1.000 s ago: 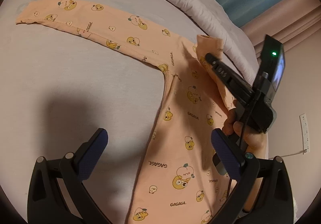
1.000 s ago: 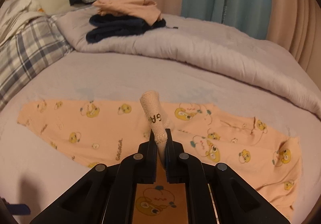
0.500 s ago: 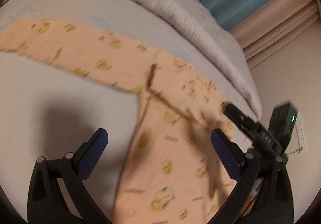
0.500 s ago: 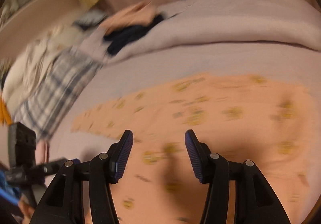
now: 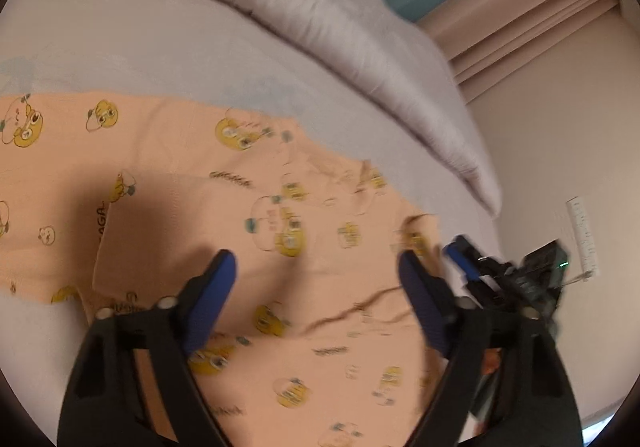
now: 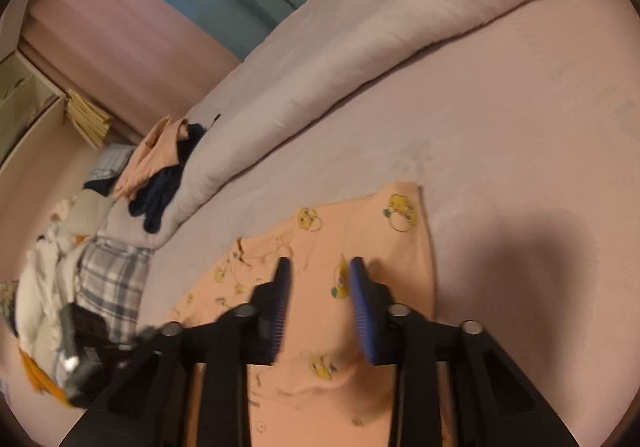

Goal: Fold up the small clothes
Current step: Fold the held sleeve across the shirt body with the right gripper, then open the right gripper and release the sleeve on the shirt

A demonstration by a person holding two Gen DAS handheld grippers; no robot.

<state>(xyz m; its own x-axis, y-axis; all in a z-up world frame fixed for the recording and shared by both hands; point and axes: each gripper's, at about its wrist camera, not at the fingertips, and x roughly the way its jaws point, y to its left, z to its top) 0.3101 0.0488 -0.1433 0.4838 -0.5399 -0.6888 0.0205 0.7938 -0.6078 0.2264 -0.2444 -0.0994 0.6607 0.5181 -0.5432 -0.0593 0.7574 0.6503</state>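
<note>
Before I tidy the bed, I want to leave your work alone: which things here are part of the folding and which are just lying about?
In use:
- peach printed garment
- left hand-held gripper
- right hand-held gripper

Lying about:
- grey duvet
- pile of dark and peach clothes
- plaid pillow

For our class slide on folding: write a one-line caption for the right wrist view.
Open right tongs hover over a peach printed garment spread on the bed.
</note>
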